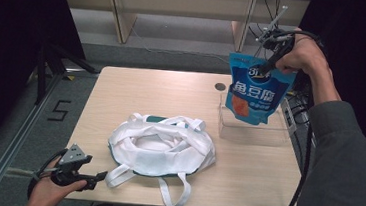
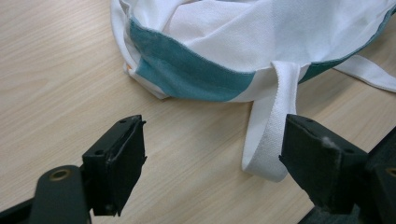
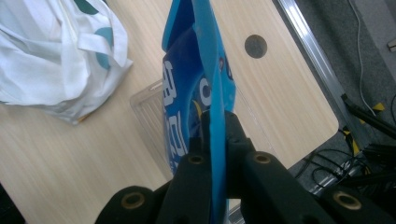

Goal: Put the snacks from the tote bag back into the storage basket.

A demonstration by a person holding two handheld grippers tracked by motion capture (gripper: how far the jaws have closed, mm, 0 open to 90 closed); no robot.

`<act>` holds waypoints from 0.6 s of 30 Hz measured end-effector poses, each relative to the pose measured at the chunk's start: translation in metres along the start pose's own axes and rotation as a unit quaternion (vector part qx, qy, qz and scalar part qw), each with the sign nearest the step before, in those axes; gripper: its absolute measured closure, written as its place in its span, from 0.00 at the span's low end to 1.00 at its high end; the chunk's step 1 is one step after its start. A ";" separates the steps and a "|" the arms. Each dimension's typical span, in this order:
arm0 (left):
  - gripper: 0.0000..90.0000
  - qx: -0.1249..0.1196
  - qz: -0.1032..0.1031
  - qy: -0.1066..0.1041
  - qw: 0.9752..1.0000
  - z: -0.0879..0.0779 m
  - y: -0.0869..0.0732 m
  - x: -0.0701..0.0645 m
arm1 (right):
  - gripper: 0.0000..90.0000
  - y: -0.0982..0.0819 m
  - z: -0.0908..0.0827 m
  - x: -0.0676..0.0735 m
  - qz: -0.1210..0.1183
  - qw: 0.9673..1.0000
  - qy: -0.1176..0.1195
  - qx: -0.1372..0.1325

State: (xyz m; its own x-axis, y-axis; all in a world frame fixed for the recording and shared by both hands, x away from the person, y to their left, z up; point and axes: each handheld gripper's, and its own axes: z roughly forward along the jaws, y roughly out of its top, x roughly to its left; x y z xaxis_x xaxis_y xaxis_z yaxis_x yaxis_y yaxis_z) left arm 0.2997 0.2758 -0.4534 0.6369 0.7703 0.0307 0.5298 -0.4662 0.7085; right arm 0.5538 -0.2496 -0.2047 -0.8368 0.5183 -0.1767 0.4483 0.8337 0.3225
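Blue pouch is up in the air above the clear tray near the tabletop's right edge, and it hangs long axis upright, top seal up in the jaws, bottom edge pointing down toward the tray. In the right gripper view the pouch is edge-on, a thin blue blade running straight away from the camera.

Near edge first: the left gripper sits low at the front left corner of the tabletop, its jaws apart and holding nothing, the two pads either side of bare wood with a white strap loop lying just inside the right one.

Mid-table, one white tote bag with teal trim lies slumped and open-mouthed, straps spilling toward the front edge.

Farther back and right, the right gripper has its jaws clamped tight on the pouch's top edge.

Count: one pouch, one tray, one bag, two grippers, one round hole in the tabletop near the far edge.
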 end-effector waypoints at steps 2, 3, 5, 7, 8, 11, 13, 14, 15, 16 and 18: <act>0.23 -0.001 -0.001 0.000 1.000 0.000 0.000 0.000 | 1.00 -0.001 0.004 -0.001 0.001 1.000 0.001 0.002; 0.23 -0.001 -0.002 0.000 1.000 0.000 0.000 0.000 | 1.00 -0.001 0.007 -0.002 0.007 1.000 0.002 0.004; 0.23 -0.006 0.000 0.003 1.000 0.001 -0.001 0.000 | 1.00 -0.002 0.011 -0.003 0.005 1.000 0.004 0.002; 0.23 -0.007 -0.003 0.003 1.000 0.001 -0.001 -0.001 | 1.00 -0.002 0.015 -0.004 0.007 1.000 0.007 0.005; 0.23 -0.007 -0.004 0.003 1.000 0.001 -0.001 -0.001 | 1.00 -0.002 0.016 -0.004 0.010 1.000 0.008 0.005; 0.23 -0.009 -0.005 0.003 1.000 0.002 -0.001 -0.001 | 1.00 -0.003 0.021 -0.004 0.006 1.000 0.011 0.004; 0.23 -0.002 -0.006 0.001 1.000 0.001 -0.001 -0.001 | 1.00 -0.005 0.026 -0.005 0.012 1.000 0.017 0.002; 0.23 -0.004 -0.003 0.003 1.000 0.001 -0.001 -0.001 | 1.00 -0.006 0.028 -0.005 0.013 1.000 0.016 0.002; 0.23 -0.003 0.001 0.000 1.000 0.001 -0.001 0.000 | 1.00 -0.007 0.029 -0.005 0.013 1.000 0.020 0.003; 0.23 -0.003 0.001 0.001 1.000 0.001 -0.001 0.000 | 1.00 -0.009 0.032 -0.006 0.009 1.000 0.023 0.002; 0.23 0.000 -0.001 -0.001 1.000 0.001 -0.001 -0.001 | 1.00 -0.012 0.036 -0.006 0.016 1.000 0.026 0.004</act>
State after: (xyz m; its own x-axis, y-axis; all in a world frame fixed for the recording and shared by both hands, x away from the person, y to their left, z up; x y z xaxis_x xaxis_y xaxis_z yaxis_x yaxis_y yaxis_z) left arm 0.2998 0.2750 -0.4548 0.6368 0.7705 0.0269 0.5319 -0.4643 0.7082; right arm 0.5644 -0.2552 -0.2406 -0.8373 0.5338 -0.1180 0.4768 0.8187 0.3201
